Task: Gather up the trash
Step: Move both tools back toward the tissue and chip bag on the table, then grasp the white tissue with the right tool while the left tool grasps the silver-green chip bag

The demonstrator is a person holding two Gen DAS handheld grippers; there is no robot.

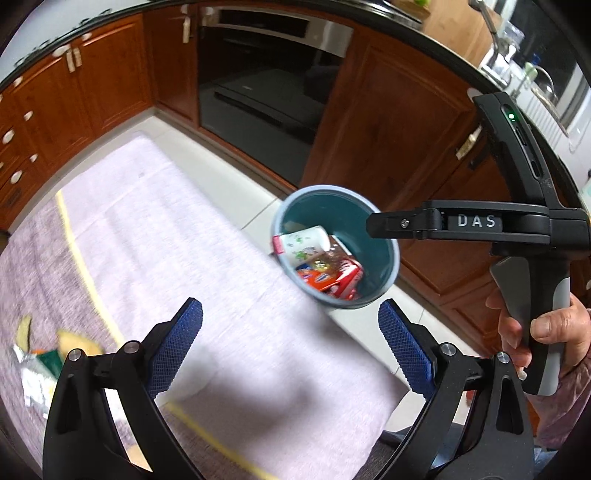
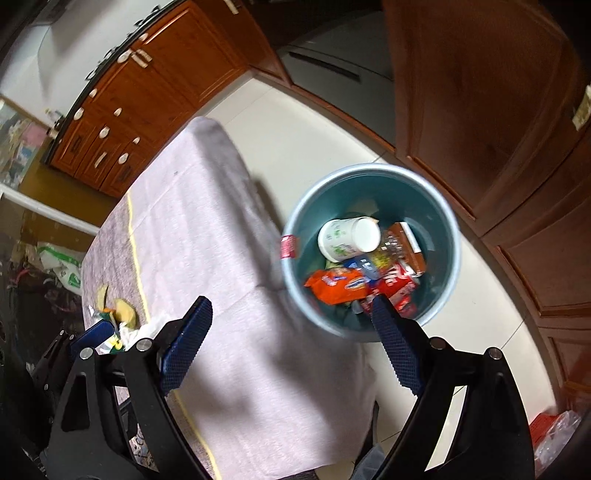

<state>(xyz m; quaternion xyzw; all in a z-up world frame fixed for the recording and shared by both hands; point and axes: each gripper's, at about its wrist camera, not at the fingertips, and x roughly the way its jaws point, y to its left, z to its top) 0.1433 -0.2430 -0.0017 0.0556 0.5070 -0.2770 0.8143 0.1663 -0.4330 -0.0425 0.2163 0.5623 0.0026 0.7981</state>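
Your left gripper [image 1: 290, 345] and right gripper [image 2: 291, 341] both gape wide, holding nothing. Wrappers fill the teal bin [image 2: 436, 206] beside the table [image 2: 207, 229].

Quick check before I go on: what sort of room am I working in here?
Most likely a home kitchen. Wooden cabinets with pale handles run along the walls, a built-in oven sits between them, and a sink tap shows on the counter. A cloth-covered table stands beside the bin.
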